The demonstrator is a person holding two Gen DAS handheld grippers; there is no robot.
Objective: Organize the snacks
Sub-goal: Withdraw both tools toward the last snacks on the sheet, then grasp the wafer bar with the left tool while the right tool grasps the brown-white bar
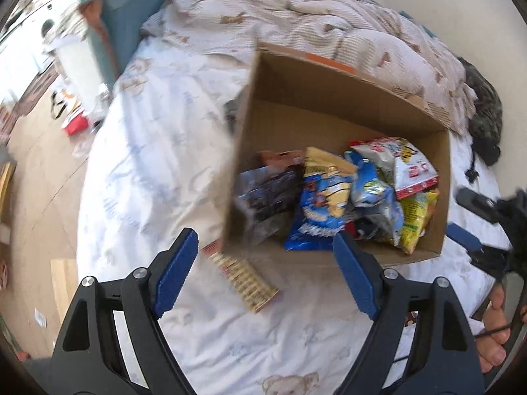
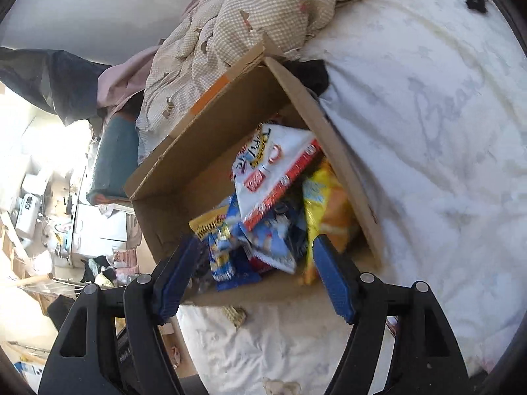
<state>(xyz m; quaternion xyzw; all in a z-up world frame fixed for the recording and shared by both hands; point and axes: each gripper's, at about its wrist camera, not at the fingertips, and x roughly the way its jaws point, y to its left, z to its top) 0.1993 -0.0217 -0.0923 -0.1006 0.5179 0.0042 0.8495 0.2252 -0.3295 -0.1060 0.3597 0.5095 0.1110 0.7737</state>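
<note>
Both tongs, left (image 1: 265, 263) and right (image 2: 257, 275), hang open and empty over the half-filled cardboard box (image 1: 342, 98) on the bed (image 1: 158, 151); one cracker packet (image 1: 243, 278) beside it likely goes next.

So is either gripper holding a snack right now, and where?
Nothing is held: the left gripper and the right gripper both stand open and empty.
</note>
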